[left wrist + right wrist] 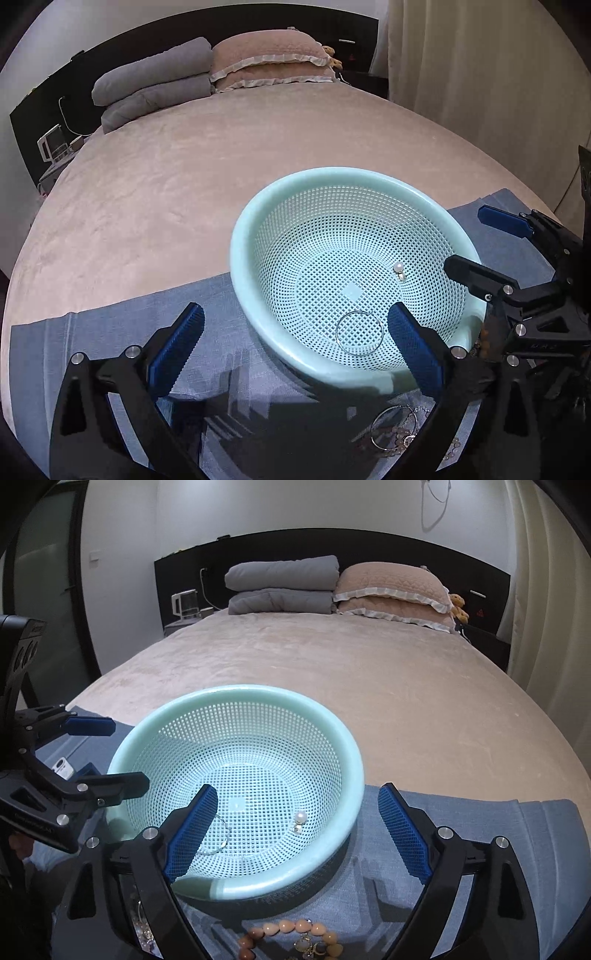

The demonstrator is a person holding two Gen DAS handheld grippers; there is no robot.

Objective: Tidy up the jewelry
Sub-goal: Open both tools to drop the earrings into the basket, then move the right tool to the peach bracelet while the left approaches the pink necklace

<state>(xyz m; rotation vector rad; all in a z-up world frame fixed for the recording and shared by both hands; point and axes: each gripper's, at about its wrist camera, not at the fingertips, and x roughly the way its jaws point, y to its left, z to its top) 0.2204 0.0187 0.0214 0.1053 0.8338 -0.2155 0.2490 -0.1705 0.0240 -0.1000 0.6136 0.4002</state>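
1. A pearl earring [399,271] and a hoop [359,333] lay inside the green basket [243,236] on the blue cloth [110,332].
2. A bead bracelet [288,928] lay at the basket's 6 o'clock.
3. Left gripper [295,343] and right gripper [297,834] stood wide, holding nothing.

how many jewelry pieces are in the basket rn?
2. A thin hoop lies on the mesh floor of the basket near the left gripper; a pearl earring sits toward the right gripper's side. None hidden, apparently.

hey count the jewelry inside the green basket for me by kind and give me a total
Inside the green basket:
Hoop ring: 1
Pearl earring: 1
Total: 2
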